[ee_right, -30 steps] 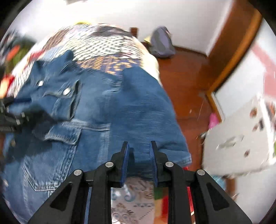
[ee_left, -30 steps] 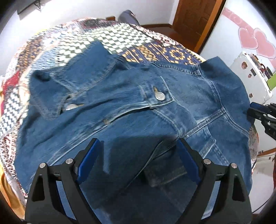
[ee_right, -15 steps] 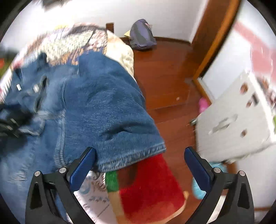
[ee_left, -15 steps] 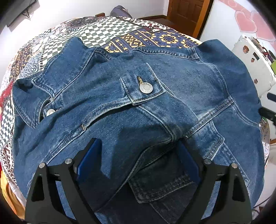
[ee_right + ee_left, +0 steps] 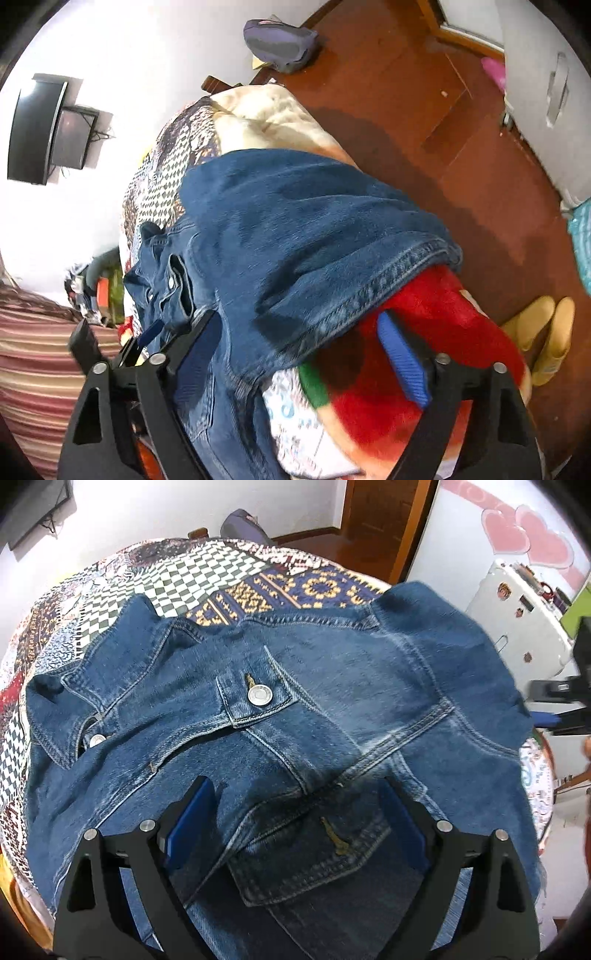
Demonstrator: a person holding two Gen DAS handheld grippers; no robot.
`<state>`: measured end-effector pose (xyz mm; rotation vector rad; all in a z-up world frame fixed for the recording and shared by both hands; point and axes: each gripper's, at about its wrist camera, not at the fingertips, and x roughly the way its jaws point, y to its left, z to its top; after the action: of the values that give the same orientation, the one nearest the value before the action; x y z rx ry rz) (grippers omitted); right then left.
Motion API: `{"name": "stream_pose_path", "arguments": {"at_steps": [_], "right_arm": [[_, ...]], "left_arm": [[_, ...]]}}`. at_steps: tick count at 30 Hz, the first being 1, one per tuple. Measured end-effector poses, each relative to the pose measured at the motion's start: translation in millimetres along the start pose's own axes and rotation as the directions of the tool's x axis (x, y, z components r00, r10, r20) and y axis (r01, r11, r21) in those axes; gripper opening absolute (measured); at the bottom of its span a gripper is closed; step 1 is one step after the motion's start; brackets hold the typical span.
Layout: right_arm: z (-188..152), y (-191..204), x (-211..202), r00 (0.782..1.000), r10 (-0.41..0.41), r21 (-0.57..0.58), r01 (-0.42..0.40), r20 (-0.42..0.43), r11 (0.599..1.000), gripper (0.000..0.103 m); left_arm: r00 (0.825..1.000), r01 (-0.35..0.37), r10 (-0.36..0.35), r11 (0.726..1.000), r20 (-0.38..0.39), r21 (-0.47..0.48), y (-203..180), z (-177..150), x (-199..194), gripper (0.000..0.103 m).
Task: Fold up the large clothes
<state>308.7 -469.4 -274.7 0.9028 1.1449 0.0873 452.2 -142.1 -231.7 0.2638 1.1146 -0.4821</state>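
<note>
A blue denim jacket (image 5: 332,709) lies front up on the patterned bedspread (image 5: 207,579), with its chest pocket button in the middle of the left wrist view. My left gripper (image 5: 295,812) hovers open over the lower pocket, nothing between its blue pads (image 5: 192,812). In the right wrist view one side of the jacket (image 5: 295,236) drapes over the bed's edge above a red blanket (image 5: 436,332). My right gripper (image 5: 299,354) stands wide over that hem, its jaws closing; the hem lies between them and the pads (image 5: 402,362) do not press on it.
Beside the bed lies a wooden floor (image 5: 424,92) with a grey backpack (image 5: 280,40) and yellow slippers (image 5: 546,332). A white cabinet (image 5: 517,627) stands to the right, a dark screen (image 5: 37,129) hangs on the wall, and a striped sleeve (image 5: 33,350) shows at the left.
The right gripper let go of the denim edge, opened wide, rolled and sank beside the bed's edge. The left gripper slid a little over the jacket, still open.
</note>
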Motion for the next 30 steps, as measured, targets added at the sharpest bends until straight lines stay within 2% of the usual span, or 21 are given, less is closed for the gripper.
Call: {"name": "stream_pose_path", "arguments": {"at_steps": [2, 6, 10, 13, 18, 21, 25, 30], "right_arm": [[3.2, -0.5, 8.1, 0.999, -0.003, -0.008, 0.004, 0.032, 1.0, 0.079], [13.4, -6.2, 18.5, 0.996, -0.019, 0.048, 0.015, 0.083, 0.999, 0.054], [16.7, 12.2, 11.6, 0.993, -0.043, -0.01, 0.044, 0.112, 0.999, 0.029], [17.4, 34.5, -0.3, 0.981, -0.102, -0.073, 0.115, 0.165, 0.991, 0.019], [10.6, 84.8, -21.4, 0.956, -0.125, -0.206, 0.183, 0.266, 0.961, 0.015], [7.5, 115.1, -32.7, 0.956, -0.054, -0.265, 0.135, 0.29, 0.955, 0.014], [-1.8, 160.2, -35.9, 0.957, 0.03, -0.356, 0.079, 0.289, 0.931, 0.014], [-24.9, 218.0, -2.1, 0.973, 0.055, -0.469, 0.059, 0.225, 0.881, 0.014]], "left_arm": [[1.0, 0.017, -0.016, 1.0, 0.016, -0.016, 3.1, -1.9, -9.1, 0.09], [0.999, 0.01, -0.009, 0.999, 0.042, -0.036, 9.3, -4.4, -23.4, 0.09], [0.997, -0.034, 0.037, 0.999, 0.071, -0.033, 16.6, -8.1, -35.4, 0.09], [0.994, -0.053, 0.057, 0.998, 0.091, -0.044, 24.6, -11.5, -44.2, 0.09], [0.992, -0.04, 0.051, 0.995, 0.119, -0.092, 40.5, -18.4, -60.6, 0.09], [0.989, -0.041, 0.057, 0.993, 0.137, -0.111, 48.7, -22.8, -70.5, 0.09], [0.985, -0.035, 0.057, 0.99, 0.165, -0.134, 58.4, -28.5, -84.4, 0.09], [0.978, -0.031, 0.064, 0.986, 0.2, -0.166, 72.5, -40.3, -103.8, 0.09]]}}
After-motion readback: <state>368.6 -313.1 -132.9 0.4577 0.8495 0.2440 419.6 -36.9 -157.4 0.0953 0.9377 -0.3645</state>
